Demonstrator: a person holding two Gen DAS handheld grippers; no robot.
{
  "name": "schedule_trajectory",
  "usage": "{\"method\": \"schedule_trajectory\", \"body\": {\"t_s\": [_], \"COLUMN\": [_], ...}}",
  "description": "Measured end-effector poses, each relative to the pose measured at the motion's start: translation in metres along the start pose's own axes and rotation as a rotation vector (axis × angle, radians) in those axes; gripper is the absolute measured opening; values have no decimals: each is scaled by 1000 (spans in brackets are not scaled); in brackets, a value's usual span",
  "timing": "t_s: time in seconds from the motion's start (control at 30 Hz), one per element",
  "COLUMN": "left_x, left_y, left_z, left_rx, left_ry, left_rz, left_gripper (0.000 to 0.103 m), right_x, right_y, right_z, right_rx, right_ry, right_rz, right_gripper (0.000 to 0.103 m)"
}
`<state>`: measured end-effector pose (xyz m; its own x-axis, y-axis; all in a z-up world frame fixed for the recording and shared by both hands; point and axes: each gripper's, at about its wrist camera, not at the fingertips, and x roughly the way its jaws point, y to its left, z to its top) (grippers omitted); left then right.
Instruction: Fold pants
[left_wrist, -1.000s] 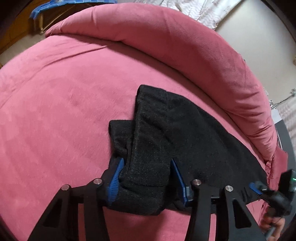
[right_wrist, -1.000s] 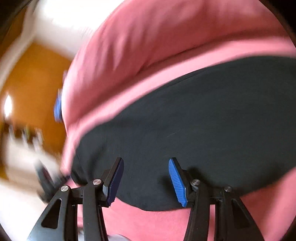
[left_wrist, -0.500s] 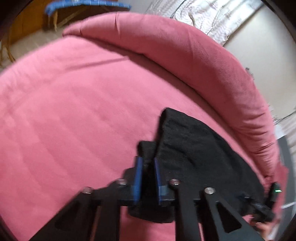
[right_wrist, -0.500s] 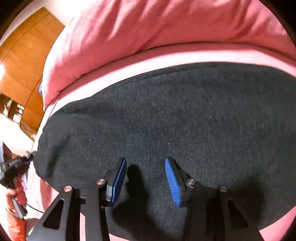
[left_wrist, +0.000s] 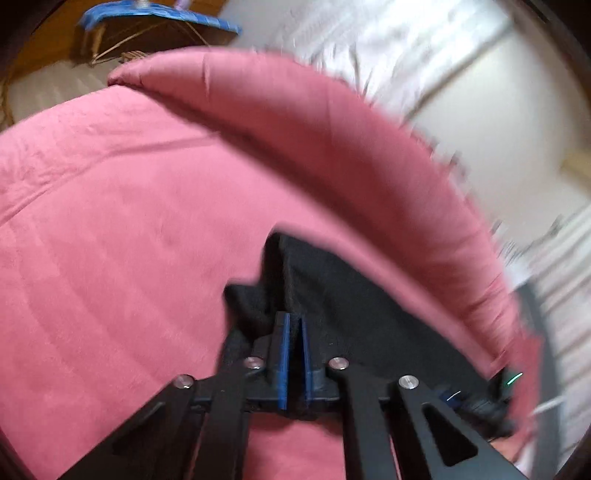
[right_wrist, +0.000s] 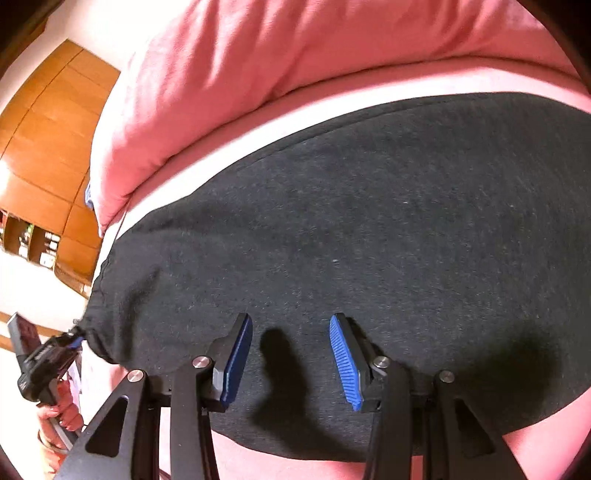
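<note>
Your left tongs (left_wrist: 293, 354) are clamped together on a bunched black edge of the pants (left_wrist: 354, 317). Your right tongs (right_wrist: 290, 354) stand apart, hovering just above the flat dark cloth, pads clear of it. Pants spread ahead of both, lying on the pink bed (left_wrist: 110, 221). Beyond them, the pink bolster (right_wrist: 258, 62).

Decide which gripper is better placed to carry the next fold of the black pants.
Left. The left gripper has its jaws shut on the black fleece pants' end; the right gripper hovers open over flat cloth.
</note>
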<state>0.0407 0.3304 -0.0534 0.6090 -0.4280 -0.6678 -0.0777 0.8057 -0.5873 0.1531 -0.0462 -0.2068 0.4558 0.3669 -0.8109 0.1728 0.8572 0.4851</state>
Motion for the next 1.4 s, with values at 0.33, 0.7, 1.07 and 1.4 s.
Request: {"method": "schedule_trajectory", "body": {"t_s": [0.33, 0.7, 1.07, 1.4], "left_x": [9, 89, 91, 103], "left_y": [12, -83, -48, -34], "left_z": [3, -62, -28, -12], "left_rx": [-19, 731, 535, 397], "left_ry": [-45, 88, 46, 59], "left_rz": [192, 450, 464, 403], "left_gripper": [12, 37, 60, 62], "right_x": [-27, -4, -23, -5], "right_y": [-11, -35, 6, 57], "right_z": [-9, -54, -28, -28], "right_rx": [100, 252, -43, -417], "right_ry": [-1, 185, -37, -128], "right_rz": [151, 177, 291, 105], "right_gripper": [46, 58, 59, 59]}}
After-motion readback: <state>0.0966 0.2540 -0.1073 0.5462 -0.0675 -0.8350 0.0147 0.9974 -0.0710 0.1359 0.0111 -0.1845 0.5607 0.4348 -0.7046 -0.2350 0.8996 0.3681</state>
